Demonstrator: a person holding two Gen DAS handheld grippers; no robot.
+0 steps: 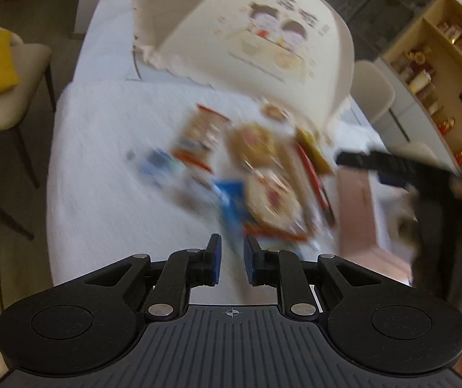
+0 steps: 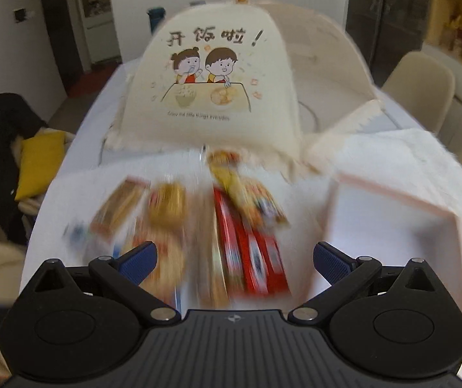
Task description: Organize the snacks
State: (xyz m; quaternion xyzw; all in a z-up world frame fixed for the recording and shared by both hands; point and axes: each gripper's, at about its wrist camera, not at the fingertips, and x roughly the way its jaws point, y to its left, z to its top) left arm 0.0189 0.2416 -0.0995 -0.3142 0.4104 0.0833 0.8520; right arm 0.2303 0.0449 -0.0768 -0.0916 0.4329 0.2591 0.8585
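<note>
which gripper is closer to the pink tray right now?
Right. The right gripper, jaws wide open, hangs with the pink tray just beside its right finger. The left gripper, nearly shut, is over the snack pile, the tray off to its right.

The left gripper (image 1: 232,260) is pointing downward with its jaws nearly closed and nothing between them, while the right gripper (image 2: 235,258) is tilting downward, jaws spread wide, empty.

Cream food cover (image 2: 218,97), front panel: large brush-style Chinese heading "开饭啦!" above cartoon of two children eating. Small English line beneath cartoon, partly legible: "Enjoy the little things everyday". Same heading on cover in left wrist view, too blurred to read. Snack packets (image 2: 231,226): print smeared, unreadable.
</note>
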